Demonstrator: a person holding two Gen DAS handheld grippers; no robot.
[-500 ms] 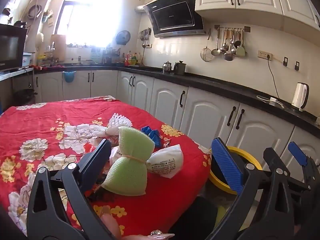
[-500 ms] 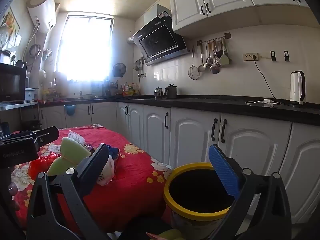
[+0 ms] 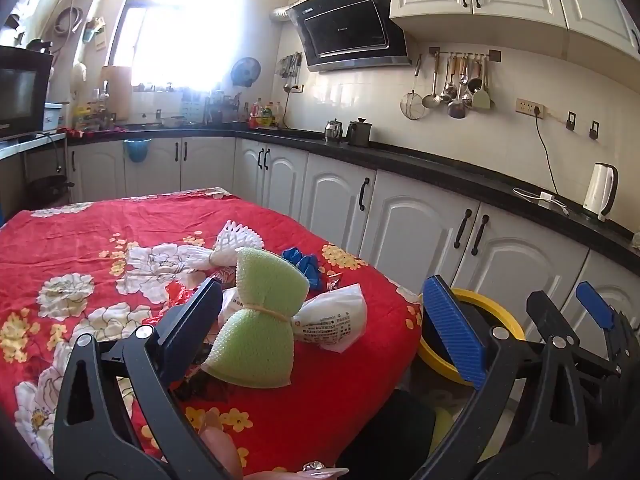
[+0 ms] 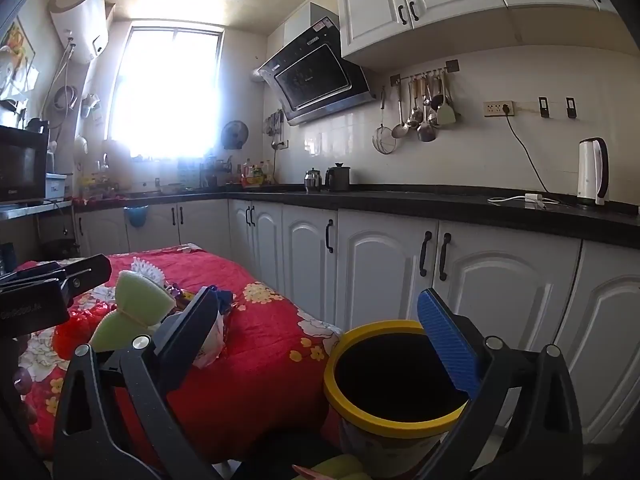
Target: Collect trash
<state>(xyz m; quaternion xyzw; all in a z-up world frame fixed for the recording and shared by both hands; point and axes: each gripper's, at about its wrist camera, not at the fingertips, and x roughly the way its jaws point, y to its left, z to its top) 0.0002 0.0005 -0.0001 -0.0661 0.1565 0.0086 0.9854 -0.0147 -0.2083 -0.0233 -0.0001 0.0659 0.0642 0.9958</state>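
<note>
A pile of trash lies near the right corner of a table with a red flowered cloth (image 3: 100, 236): a green foam net tied in the middle (image 3: 260, 320), a white printed plastic bag (image 3: 336, 322), a white foam net (image 3: 236, 240) and a blue crumpled scrap (image 3: 302, 264). My left gripper (image 3: 324, 328) is open and empty, hovering just before the pile. A bin with a yellow rim (image 4: 384, 424) stands on the floor beside the table. My right gripper (image 4: 320, 332) is open and empty above the bin's near side. The green net (image 4: 128, 312) also shows in the right wrist view.
White base cabinets (image 3: 404, 236) under a black counter run along the right, close behind the bin. A kettle (image 3: 600, 190) stands on the counter. The right gripper (image 3: 572, 328) shows at the right edge of the left wrist view.
Almost nothing differs. Both grippers stay open and hold their places; the pile has not moved.
</note>
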